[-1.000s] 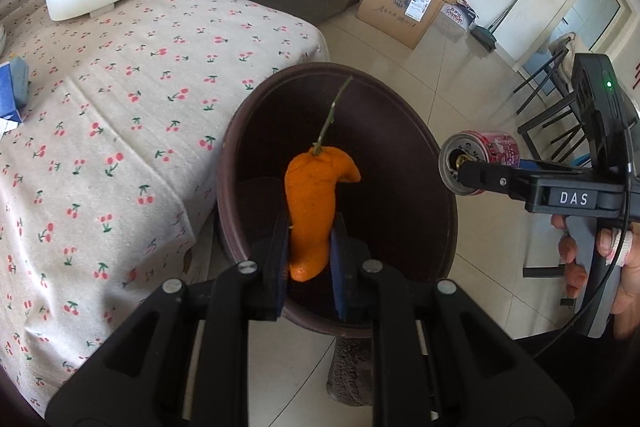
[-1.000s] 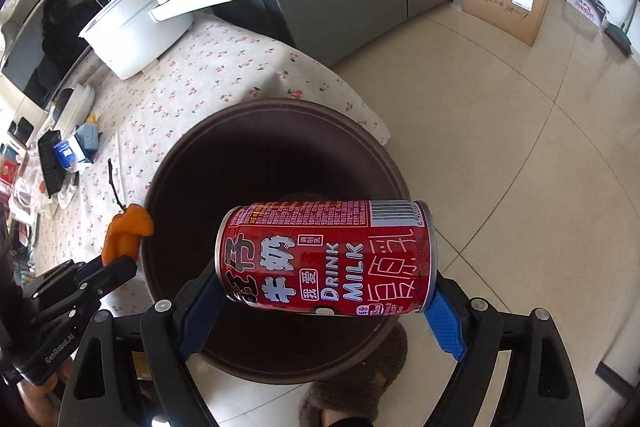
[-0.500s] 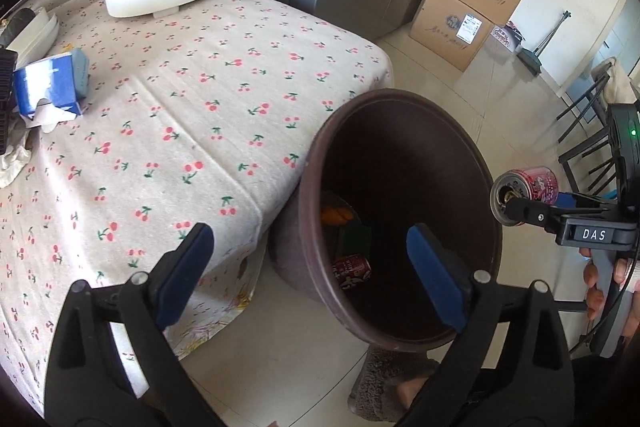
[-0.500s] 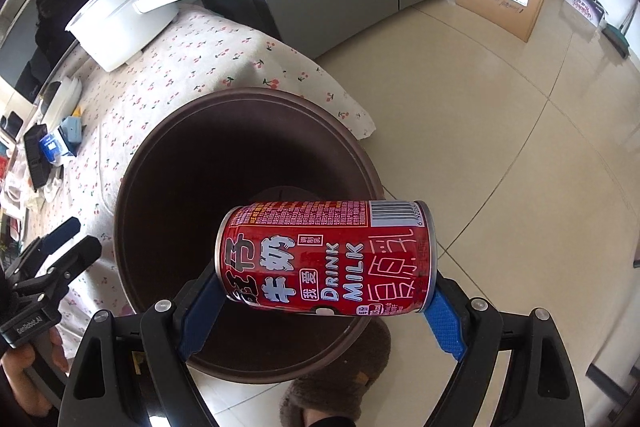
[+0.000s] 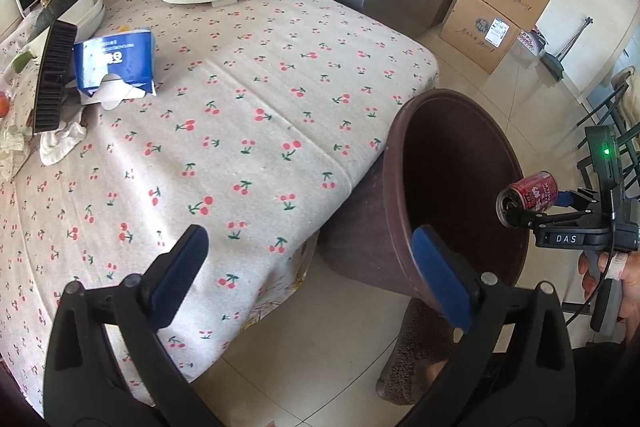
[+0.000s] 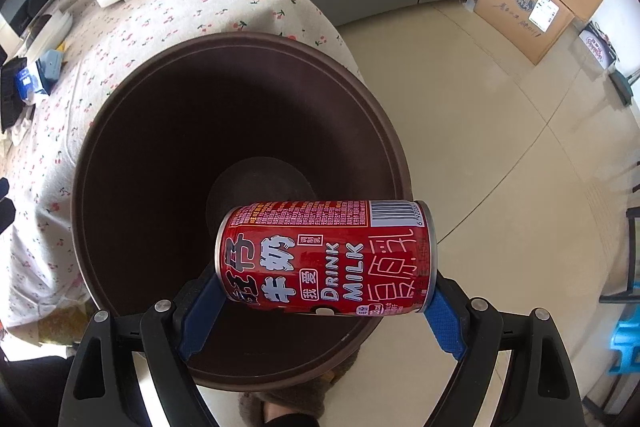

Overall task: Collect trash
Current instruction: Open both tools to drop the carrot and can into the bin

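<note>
Right hand-held gripper [image 6: 324, 301] clamps the red milk drink can [image 6: 324, 259] sideways, lower centre of frame, right over the brown trash bin [image 6: 100, 163]. Left hand-held gripper [image 5: 308, 275] hangs wide open, empty. Next I'd guess: just release.

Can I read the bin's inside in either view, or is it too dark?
Right wrist: the bin interior is deep shadow, its floor half hidden behind the can. Left wrist: interior black, rim bent by fisheye; tablecloth sunlit, slightly washed.
</note>
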A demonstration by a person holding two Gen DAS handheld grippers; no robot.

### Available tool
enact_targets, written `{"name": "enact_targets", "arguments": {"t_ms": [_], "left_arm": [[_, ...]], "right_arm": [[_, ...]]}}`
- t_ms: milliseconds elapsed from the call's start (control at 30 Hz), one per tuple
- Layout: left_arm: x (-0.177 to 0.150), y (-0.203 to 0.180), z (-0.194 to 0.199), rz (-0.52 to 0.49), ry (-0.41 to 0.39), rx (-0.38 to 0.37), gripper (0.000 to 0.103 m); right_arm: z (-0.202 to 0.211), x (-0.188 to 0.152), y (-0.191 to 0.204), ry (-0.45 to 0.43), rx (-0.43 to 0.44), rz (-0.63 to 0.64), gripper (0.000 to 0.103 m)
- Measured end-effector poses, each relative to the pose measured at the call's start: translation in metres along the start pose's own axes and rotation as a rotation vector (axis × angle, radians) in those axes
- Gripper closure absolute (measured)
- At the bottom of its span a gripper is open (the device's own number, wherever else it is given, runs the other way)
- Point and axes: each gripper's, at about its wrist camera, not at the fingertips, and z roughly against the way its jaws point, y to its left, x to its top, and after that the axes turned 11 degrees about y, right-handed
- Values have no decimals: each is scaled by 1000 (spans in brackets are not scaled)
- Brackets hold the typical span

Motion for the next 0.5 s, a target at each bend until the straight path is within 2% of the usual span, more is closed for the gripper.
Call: {"name": "enact_targets", "arguments": {"t_ms": [300,500], "left_arm": [[-9,30,11,41,4,21,1],[-14,51,19,77,1,30,1]], "right_arm": [[-14,8,6,78,-6,16,13],[-4,12,21,56,-7,42,12]]}}
